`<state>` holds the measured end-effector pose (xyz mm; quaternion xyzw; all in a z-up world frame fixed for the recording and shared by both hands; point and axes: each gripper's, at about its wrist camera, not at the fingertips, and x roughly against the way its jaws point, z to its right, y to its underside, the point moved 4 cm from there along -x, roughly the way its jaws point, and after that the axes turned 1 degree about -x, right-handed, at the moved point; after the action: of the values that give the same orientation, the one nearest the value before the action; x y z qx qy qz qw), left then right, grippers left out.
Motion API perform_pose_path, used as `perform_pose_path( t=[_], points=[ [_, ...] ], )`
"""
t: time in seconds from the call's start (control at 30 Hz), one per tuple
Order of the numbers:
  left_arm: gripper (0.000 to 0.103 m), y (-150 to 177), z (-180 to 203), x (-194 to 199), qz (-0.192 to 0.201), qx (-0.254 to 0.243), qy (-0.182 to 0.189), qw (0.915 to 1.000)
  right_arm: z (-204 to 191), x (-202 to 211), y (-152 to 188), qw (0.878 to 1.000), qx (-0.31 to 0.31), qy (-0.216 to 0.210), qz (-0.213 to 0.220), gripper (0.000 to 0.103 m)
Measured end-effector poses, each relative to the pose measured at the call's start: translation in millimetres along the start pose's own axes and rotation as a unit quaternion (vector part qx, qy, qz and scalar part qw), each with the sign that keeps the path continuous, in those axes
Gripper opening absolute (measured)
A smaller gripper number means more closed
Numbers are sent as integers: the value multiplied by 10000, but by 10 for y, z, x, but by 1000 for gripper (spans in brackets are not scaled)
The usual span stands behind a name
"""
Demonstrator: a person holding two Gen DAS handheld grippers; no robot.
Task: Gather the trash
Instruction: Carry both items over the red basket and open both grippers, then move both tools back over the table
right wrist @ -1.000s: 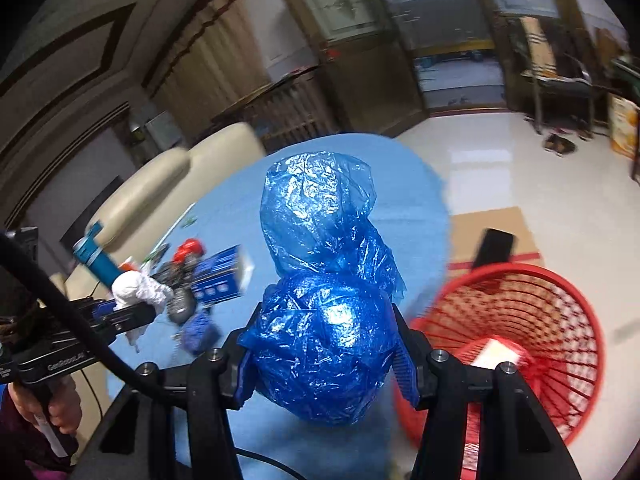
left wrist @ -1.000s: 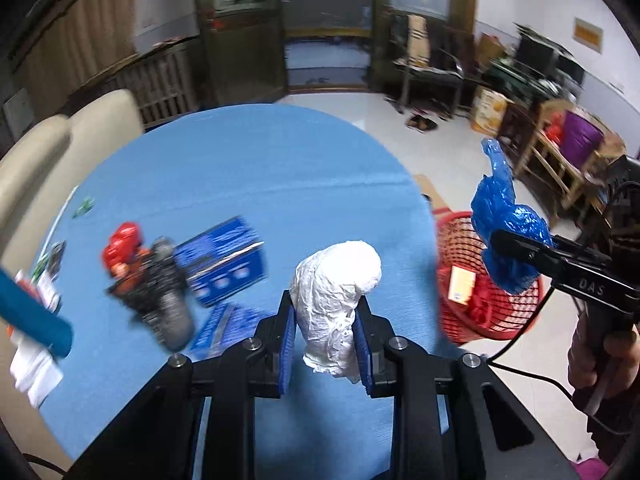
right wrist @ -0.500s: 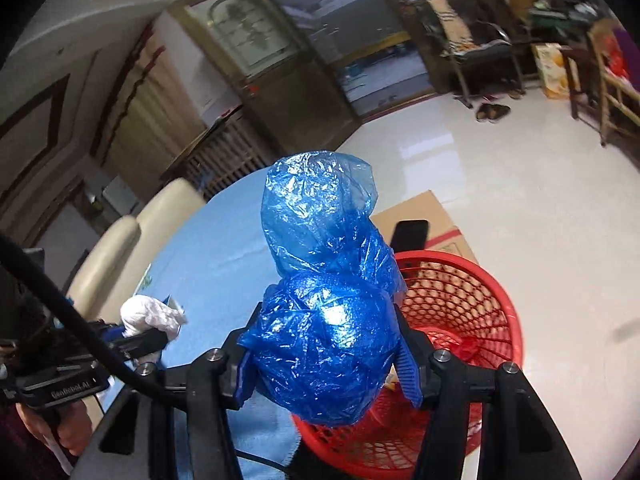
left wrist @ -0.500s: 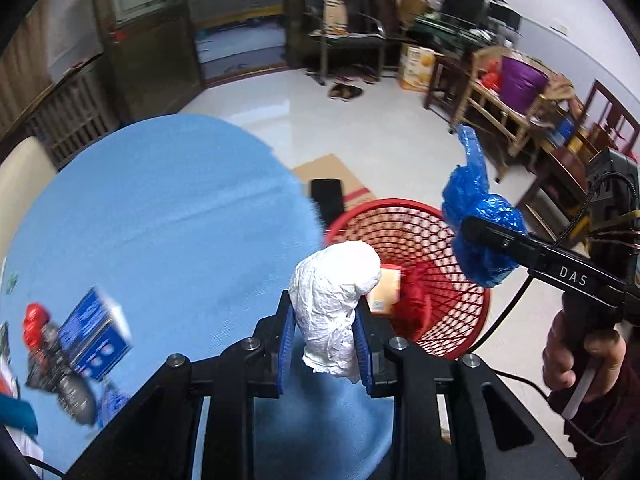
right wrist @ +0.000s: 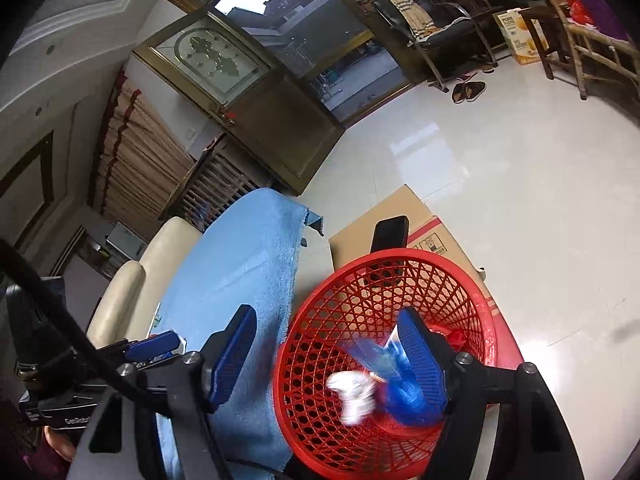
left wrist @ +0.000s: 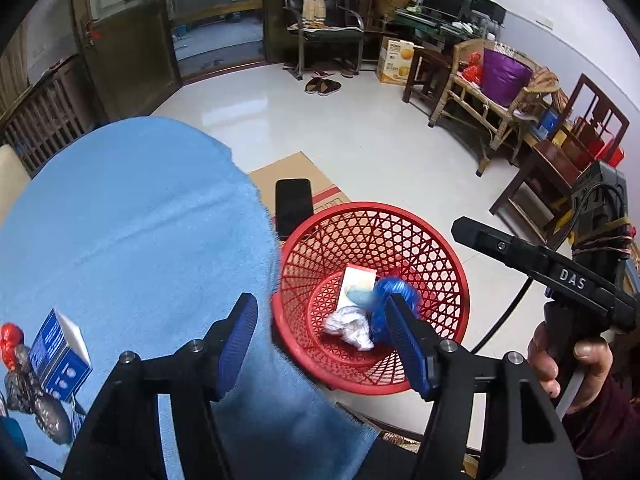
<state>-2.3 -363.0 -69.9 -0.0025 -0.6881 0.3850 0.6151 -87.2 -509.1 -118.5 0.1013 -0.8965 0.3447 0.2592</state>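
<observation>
A red mesh basket (left wrist: 400, 236) (right wrist: 404, 268) stands on the floor beside the blue-clothed table (left wrist: 132, 224). Inside it lie a crumpled white wad (left wrist: 350, 326) (right wrist: 352, 394), a blurred blue plastic bag (left wrist: 394, 292) (right wrist: 400, 388) and a small pale box (left wrist: 358, 282). My left gripper (left wrist: 324, 344) hovers over the basket's near rim, jaws opening, nothing between them. My right gripper (right wrist: 324, 354) also hangs above the basket, jaws opening and empty; the blue bag is dropping away by its right finger (right wrist: 420, 356). The right gripper (left wrist: 520, 256) shows from the side in the left wrist view.
A black phone (left wrist: 294, 206) lies on a cardboard box (left wrist: 280, 172) behind the basket. On the table's left sit a blue-and-white carton (left wrist: 60, 356) and red and dark crumpled trash (left wrist: 20, 376). A cream chair (right wrist: 132, 296), wooden furniture (left wrist: 500, 92) and doors (right wrist: 280, 92) ring the tiled floor.
Both grippers moved over the basket and opened. The white wad left my left gripper and the blue bag left my right one; both now lie or fall inside the basket.
</observation>
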Motion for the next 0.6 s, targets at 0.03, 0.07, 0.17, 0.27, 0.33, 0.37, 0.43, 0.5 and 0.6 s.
perform_pose_path(
  t=[0.03, 0.07, 0.17, 0.27, 0.33, 0.37, 0.43, 0.5, 0.6],
  points=[
    [67, 32, -40, 55, 42, 13, -50, 10000, -13, 1, 6, 10000, 21, 9, -4, 77],
    [67, 65, -79, 110, 68, 6, -155, 9999, -28, 3, 5, 10000, 38, 10, -9, 77],
    [69, 177, -214, 279, 137, 32, -403, 9991, -85, -26, 20, 9999, 123, 27, -53, 77],
    [72, 403, -462, 552, 248, 289, -640, 9972, -158, -63, 45, 9997, 208, -23, -101, 77],
    [72, 544, -622, 701, 310, 487, -763, 9954, -242, -90, 62, 9994, 303, -45, -137, 77],
    [72, 655, -746, 813, 371, 648, -916, 9930, -291, -112, 71, 9992, 357, -59, -165, 77],
    [72, 813, -930, 955, 457, 868, -1162, 9884, -406, -165, 100, 9985, 482, -83, -248, 77],
    [73, 1029, -1181, 1134, 539, 1192, -1417, 9812, -559, -230, 137, 9974, 627, -123, -326, 77],
    [73, 1348, -1554, 1338, 607, 1640, -1732, 9692, -791, -331, 198, 9951, 847, -233, -444, 77]
  ],
)
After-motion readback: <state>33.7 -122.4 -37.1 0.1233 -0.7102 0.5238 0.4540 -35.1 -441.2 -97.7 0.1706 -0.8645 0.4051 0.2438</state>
